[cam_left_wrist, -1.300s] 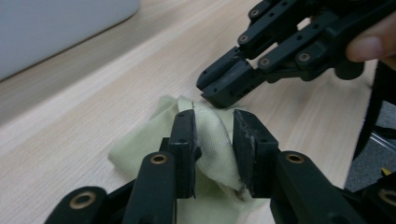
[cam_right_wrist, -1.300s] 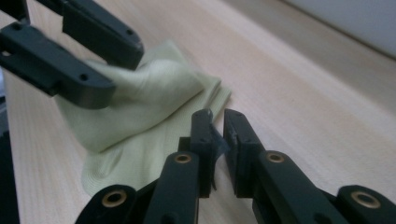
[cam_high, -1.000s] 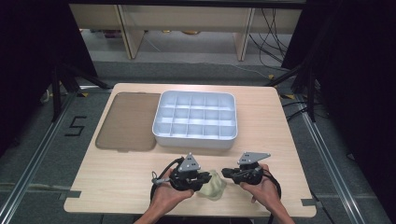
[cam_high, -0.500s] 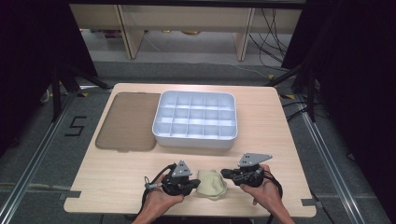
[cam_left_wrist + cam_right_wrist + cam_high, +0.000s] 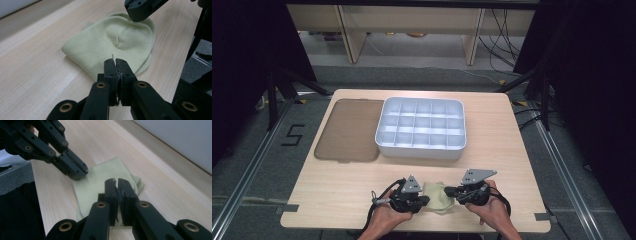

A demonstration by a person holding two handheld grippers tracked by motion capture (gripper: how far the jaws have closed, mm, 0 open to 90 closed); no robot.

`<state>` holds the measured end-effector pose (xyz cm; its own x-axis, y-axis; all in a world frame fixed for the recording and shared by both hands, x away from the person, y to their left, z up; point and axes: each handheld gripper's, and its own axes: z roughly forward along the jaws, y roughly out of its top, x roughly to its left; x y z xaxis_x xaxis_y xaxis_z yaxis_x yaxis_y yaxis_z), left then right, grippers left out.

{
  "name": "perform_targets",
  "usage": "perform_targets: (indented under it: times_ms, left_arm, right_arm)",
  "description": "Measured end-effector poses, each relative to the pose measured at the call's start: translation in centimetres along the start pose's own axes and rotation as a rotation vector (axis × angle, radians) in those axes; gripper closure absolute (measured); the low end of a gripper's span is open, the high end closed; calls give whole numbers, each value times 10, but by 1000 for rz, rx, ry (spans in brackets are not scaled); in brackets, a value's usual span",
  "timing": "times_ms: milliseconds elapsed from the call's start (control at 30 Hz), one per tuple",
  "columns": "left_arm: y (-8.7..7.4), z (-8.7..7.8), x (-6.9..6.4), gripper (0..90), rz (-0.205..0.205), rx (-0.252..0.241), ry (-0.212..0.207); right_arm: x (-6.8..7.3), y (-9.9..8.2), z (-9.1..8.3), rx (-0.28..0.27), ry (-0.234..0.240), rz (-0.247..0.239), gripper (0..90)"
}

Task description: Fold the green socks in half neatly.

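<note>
High view | left gripper, right gripper | fingers closed | on cloth

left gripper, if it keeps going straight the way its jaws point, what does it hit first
The left gripper, jaws shut, points across the pale yellow-green cloth lying on the table. Straight on, it would most likely slide over the cloth and meet the right gripper at the cloth's far edge, though depth is hard to judge.
</note>
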<state>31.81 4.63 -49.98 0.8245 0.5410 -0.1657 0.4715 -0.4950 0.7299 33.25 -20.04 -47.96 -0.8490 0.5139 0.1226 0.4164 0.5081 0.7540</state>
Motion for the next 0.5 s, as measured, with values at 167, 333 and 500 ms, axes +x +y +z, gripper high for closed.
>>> perform_targets:
  times_ms: [167, 333, 500]
  left_arm:
    - [-2, 2, 1, 865, 1, 16, 2]
    - [-4, 3, 2, 868, 4, 28, 7]
    - [-5, 3, 2, 871, 8, 28, 9]
  right_arm:
    - [2, -1, 6, 23, -11, -16, 863]
    - [-4, -7, 8, 82, -28, -18, 864]
    - [-9, -13, 9, 108, -35, -6, 866]
